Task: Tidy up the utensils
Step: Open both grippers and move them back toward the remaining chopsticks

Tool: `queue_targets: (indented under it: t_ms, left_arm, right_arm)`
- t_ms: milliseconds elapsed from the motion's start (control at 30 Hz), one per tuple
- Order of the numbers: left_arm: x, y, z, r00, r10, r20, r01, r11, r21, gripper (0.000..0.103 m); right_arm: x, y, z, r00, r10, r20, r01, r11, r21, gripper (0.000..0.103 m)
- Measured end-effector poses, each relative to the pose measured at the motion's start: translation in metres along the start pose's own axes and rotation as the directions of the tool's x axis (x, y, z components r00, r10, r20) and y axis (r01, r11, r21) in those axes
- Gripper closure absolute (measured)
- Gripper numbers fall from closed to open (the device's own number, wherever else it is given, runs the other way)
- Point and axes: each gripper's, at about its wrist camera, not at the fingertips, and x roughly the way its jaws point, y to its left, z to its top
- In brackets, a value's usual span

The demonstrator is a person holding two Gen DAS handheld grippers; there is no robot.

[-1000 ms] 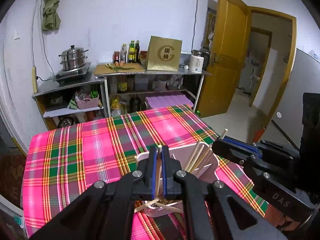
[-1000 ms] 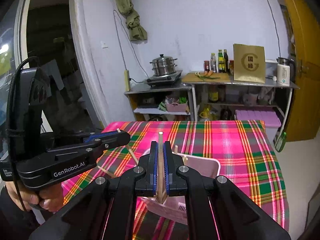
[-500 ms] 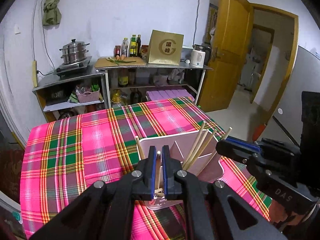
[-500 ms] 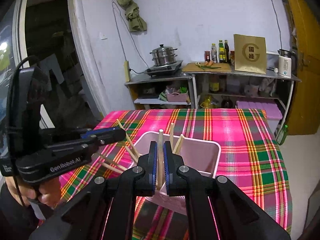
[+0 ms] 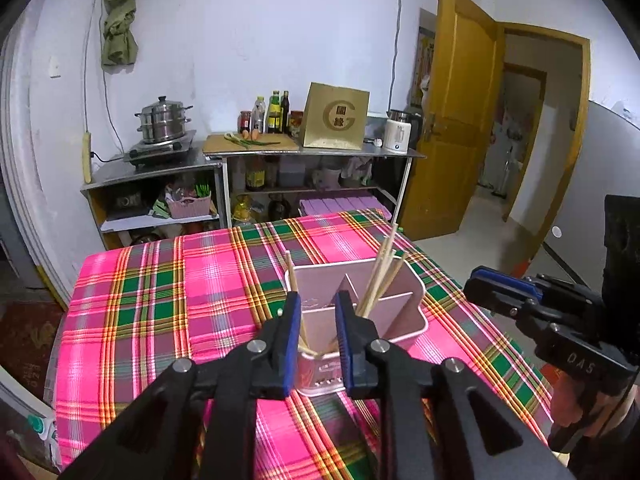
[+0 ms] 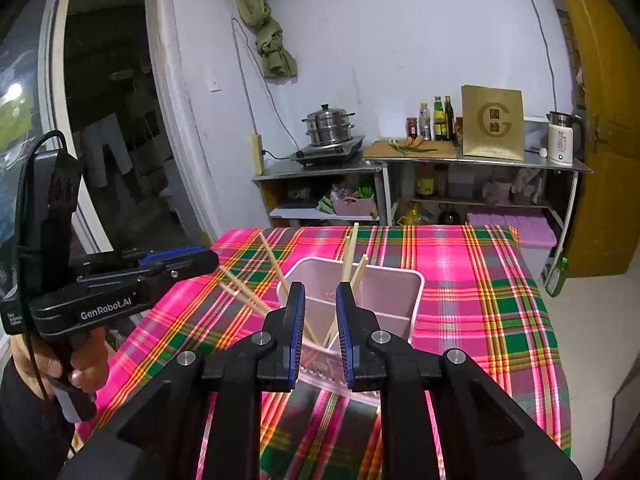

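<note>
A: What blocks the way ahead?
B: The pink holder, chopsticks leaning out above its rim.
A: Any open cloth?
B: The plaid tablecloth lies bare left and beyond.

"GenRobot.AI" on left tool body; "DAS" on right tool body; "G" on gold box.

You have a pale pink divided utensil holder standing upright on the plaid-covered counter, with wooden chopsticks leaning at angles in its compartments.
</note>
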Motion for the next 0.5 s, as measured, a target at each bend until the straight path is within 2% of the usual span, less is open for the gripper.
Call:
queue_targets:
  t_ms: [133, 500]
  left_arm:
    - [-0.023, -0.007, -0.013, 1.000, 0.004, 0.030, -0.004, 1.000, 0.006, 0.082]
    - [-0.067, -0.030, -0.080, 0.997, -0.004, 0.080, 0.005, 1.000, -0.021, 0.078]
  right_arm:
    - [-0.020, 0.005, -0.011, 1.000, -0.004, 0.014, 0.004, 1.000, -0.004, 0.085]
    - [-0.071, 0.014, -0.063, 0.999, -0.018, 0.041, 0.018, 1.000, 0.007, 0.085]
